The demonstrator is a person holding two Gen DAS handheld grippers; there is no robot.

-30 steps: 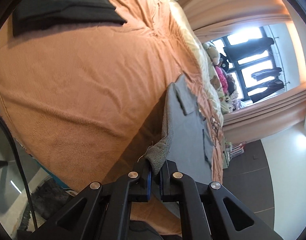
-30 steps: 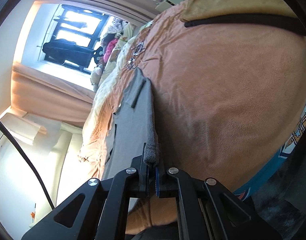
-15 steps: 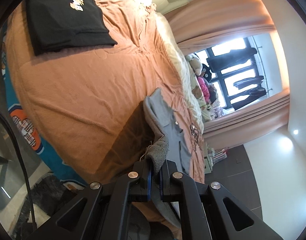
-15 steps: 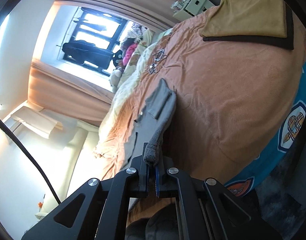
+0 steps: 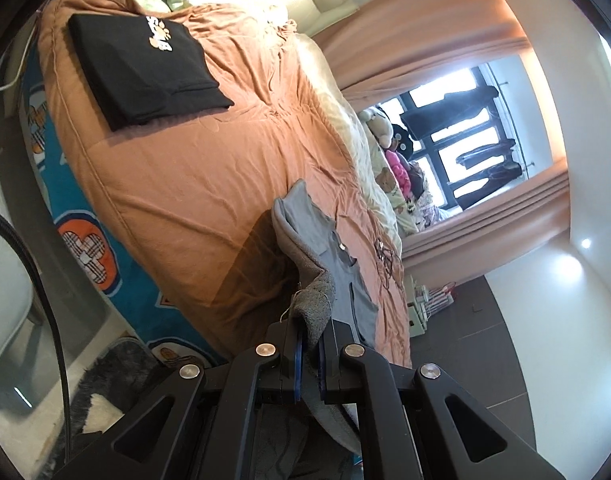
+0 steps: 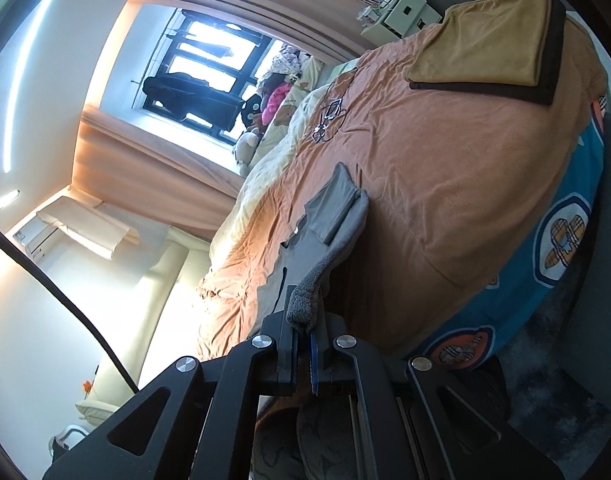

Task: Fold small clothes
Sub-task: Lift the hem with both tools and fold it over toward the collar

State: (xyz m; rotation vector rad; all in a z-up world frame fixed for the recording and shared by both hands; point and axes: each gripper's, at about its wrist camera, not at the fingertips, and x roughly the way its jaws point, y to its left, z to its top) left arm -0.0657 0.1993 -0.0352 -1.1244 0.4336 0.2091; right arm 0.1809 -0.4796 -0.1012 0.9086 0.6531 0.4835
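Left gripper [image 5: 310,350], right gripper [image 6: 302,346] both pinching grey garment [image 5: 325,248] edge; thin bite could slip, hem sagging onto near bed [image 5: 177,184].

Left hand-held gripper [image 5: 310,354], right hand-held gripper [image 6: 303,354] clamped.

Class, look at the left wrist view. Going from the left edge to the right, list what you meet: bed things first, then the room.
Blue patterned sheet → folded black shirt → grey garment held in the left gripper → soft toys → window
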